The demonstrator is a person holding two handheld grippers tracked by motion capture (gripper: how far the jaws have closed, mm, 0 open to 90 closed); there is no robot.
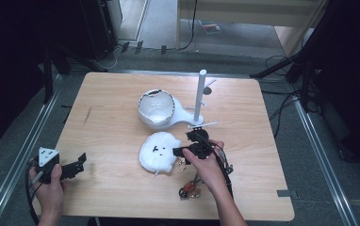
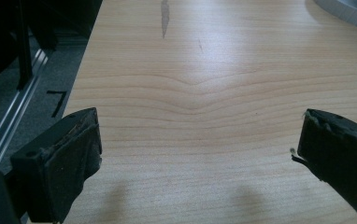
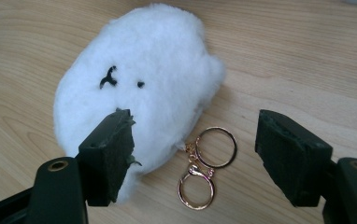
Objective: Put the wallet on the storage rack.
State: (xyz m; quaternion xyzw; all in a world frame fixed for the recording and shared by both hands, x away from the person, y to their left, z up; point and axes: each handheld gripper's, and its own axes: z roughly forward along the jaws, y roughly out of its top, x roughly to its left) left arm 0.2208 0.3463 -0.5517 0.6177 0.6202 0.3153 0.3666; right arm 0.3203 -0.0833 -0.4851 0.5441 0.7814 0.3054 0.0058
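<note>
Even overhead light, soft focus

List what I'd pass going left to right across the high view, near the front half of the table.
left gripper → white plush keychain → right gripper → strip of grey tape at the table's right edge.

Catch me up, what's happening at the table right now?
A person holds a tool in each hand. The right tool is open, its jaws either side of the gold metal key rings attached to a fluffy white plush charm with a small black face, not yet gripping. The left tool is open over bare wooden table. Behind stand a white peg stand and a white rounded bowl-like piece.
</note>
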